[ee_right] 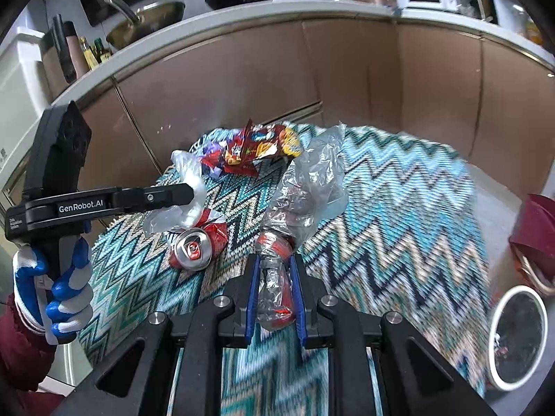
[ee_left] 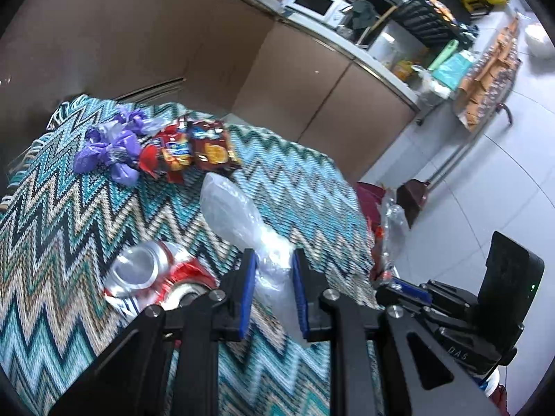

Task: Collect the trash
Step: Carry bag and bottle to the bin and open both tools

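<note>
Just left of the left claw [ee_left: 272, 260], a crushed can [ee_left: 152, 274] lies on the table [ee_left: 312, 187]: light, stiff, sharp-creased, best pinched across its flattened body. The left claw is clamped on a clear plastic bag [ee_left: 236, 208], limp and slippery, held at its bunched neck. The right claw [ee_right: 275, 270] is clamped on a crumpled bottle [ee_right: 277, 253], light and springy, gripped at its waist.

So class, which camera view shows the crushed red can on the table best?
The right wrist view: the crushed red can lies unobstructed on the zigzag tablecloth, its silver top facing the camera. In the left wrist view the can sits low and is partly cut off by the left gripper.
</note>
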Tool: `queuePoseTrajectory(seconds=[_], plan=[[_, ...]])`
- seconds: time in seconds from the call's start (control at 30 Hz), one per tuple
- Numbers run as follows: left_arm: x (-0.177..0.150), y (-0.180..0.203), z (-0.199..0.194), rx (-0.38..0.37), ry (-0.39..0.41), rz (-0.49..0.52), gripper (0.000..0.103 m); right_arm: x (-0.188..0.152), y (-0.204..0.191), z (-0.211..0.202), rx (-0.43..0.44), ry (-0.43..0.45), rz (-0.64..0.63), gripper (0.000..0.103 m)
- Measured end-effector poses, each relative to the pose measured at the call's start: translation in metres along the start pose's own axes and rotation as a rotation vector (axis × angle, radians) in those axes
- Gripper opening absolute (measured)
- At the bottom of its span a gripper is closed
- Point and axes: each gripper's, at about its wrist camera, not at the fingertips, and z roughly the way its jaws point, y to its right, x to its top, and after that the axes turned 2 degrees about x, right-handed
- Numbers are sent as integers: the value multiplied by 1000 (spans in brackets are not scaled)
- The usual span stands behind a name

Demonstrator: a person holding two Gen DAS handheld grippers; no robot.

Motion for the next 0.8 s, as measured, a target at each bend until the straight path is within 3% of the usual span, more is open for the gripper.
queuePoseTrajectory(seconds=[0.43, 0.8], plan=[[-28, 73, -48, -54, 42, 116, 19, -44, 5, -100, -70, 160, 60, 17], [-32, 153, -12, -100, -37, 264, 19, -82, 68, -146, -175, 247, 203, 17]])
